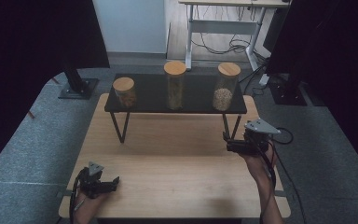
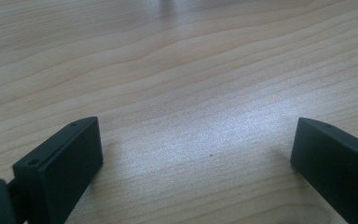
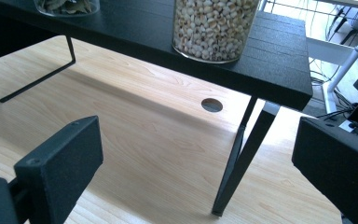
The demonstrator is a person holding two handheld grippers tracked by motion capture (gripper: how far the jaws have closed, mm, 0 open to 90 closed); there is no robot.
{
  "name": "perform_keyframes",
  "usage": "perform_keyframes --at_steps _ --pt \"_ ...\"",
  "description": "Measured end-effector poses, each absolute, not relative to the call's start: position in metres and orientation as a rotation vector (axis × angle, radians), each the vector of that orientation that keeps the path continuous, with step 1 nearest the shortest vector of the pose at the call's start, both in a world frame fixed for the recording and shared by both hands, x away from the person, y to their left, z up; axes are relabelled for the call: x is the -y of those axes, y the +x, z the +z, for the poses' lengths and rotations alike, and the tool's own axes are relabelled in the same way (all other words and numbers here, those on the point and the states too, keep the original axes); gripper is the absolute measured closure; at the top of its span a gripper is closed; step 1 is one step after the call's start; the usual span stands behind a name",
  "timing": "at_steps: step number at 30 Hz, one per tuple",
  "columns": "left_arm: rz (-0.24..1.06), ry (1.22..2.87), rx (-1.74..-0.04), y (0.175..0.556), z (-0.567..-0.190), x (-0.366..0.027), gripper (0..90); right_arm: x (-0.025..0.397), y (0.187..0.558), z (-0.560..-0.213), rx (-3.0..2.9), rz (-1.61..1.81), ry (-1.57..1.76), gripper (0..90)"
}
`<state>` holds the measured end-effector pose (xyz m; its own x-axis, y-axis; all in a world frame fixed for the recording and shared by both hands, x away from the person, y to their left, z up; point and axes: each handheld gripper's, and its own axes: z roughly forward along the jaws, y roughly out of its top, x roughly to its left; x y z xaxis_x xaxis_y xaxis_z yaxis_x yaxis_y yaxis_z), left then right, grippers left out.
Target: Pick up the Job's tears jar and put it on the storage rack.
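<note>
— Item: jar of pale beans (image 1: 225, 87). Where is it?

— On the black shelf (image 1: 144, 105), right end, standing upright with its long axis vertical. From my right gripper (image 1: 225, 141) it lies above and just ahead; the beans (image 3: 213, 25) show over the shelf edge.

— Gripper states?

— Right jaws wide apart, holding nothing. My left gripper (image 1: 115, 183) is equally wide, empty, low over the table (image 2: 177, 93).

— Nearer hand?

— The right, I judge; the left is well apart.

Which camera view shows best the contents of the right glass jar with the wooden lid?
The right gripper view: the right glass jar stands close, its pale round grains distinct. The high view shows this jar whole but small, the grains only a pale mass. The left gripper view faces bare tabletop.
</note>
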<state>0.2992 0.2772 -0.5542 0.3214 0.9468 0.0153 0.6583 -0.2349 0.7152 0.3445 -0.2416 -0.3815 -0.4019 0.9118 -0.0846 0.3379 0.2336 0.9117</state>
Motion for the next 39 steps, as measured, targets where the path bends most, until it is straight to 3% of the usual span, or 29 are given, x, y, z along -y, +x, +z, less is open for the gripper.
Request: perform_keyframes --at_steps 39 --pt "0.611 1.980 -1.410 0.299 -0.554 -0.277 1.8 0.256 0.327 -0.406 -1.843 1.126 1.163 1.3"
